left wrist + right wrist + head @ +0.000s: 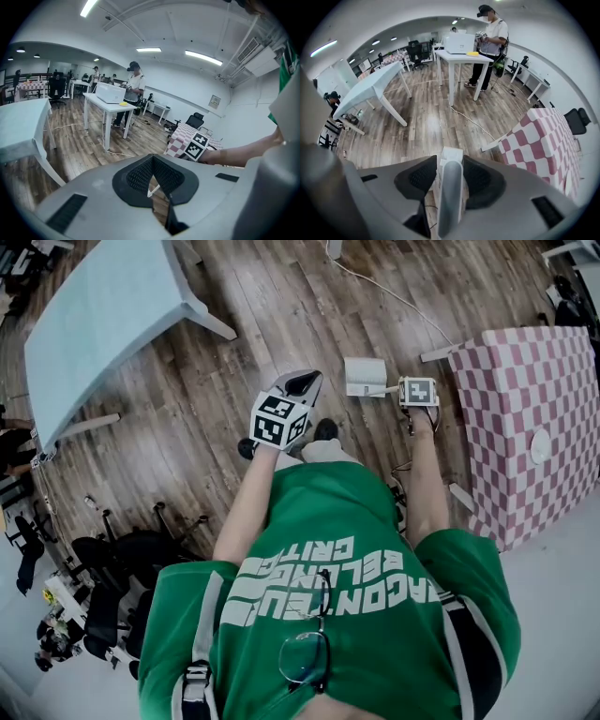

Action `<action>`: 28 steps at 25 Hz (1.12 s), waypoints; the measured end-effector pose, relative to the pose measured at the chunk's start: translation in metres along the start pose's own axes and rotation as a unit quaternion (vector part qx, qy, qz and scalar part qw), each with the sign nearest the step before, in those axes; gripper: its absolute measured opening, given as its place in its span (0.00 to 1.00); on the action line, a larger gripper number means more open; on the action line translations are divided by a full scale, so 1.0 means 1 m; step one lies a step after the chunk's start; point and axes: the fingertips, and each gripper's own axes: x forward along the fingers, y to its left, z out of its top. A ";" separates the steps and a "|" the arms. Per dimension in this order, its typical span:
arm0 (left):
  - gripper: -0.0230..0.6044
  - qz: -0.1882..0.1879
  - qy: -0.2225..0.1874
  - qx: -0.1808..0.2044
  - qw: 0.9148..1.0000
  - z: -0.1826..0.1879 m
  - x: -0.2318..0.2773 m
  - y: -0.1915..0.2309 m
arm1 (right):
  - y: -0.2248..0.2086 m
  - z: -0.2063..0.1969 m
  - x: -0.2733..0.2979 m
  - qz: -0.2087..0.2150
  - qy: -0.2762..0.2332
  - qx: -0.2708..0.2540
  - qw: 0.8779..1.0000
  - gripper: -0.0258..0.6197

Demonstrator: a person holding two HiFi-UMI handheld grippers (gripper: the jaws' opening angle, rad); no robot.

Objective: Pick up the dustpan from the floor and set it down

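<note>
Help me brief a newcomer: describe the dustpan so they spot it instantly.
Find the pink-checked table at the head view's right. On the floor left of it sits the dustpan, the only white boxy thing there, its pale handle between the jaws of the right gripper.

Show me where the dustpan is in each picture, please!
Head view: the dustpan is in the upper middle, over the wood floor, left of the pink checkered table.
Left gripper view: not in it.
Right gripper view: bottom middle, with its handle between the jaws.
Shared landmark: the pink checkered table, at the right in all three views.
</note>
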 end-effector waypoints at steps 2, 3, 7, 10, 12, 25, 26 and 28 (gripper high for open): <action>0.04 -0.008 0.000 0.001 1.000 0.000 -0.001 -0.003 | -0.001 -0.004 -0.015 -0.014 -0.001 0.004 1.000 0.30; 0.04 -0.012 -0.001 0.002 1.000 0.000 -0.002 -0.005 | -0.001 -0.006 -0.022 -0.019 -0.002 0.005 1.000 0.30; 0.04 -0.027 -0.001 0.008 1.000 -0.002 -0.006 -0.013 | 0.004 -0.005 -0.051 -0.034 -0.040 0.011 0.999 0.30; 0.04 -0.041 0.000 0.014 0.999 -0.004 -0.010 -0.016 | 0.014 -0.005 -0.076 -0.050 -0.082 0.022 0.995 0.30; 0.04 -0.052 0.003 0.021 0.998 -0.004 -0.013 -0.017 | 0.025 -0.003 -0.089 -0.056 -0.114 0.031 0.991 0.30; 0.04 -0.083 0.004 0.040 0.996 -0.012 -0.055 0.004 | 0.110 -0.006 -0.147 -0.044 -0.200 0.104 0.973 0.08; 0.04 -0.084 0.003 0.040 0.996 -0.012 -0.059 0.008 | 0.118 -0.005 -0.151 -0.038 -0.205 0.111 0.972 0.08; 0.04 -0.084 -0.001 0.040 0.996 -0.011 -0.068 0.015 | 0.134 -0.003 -0.157 -0.027 -0.215 0.121 0.969 0.07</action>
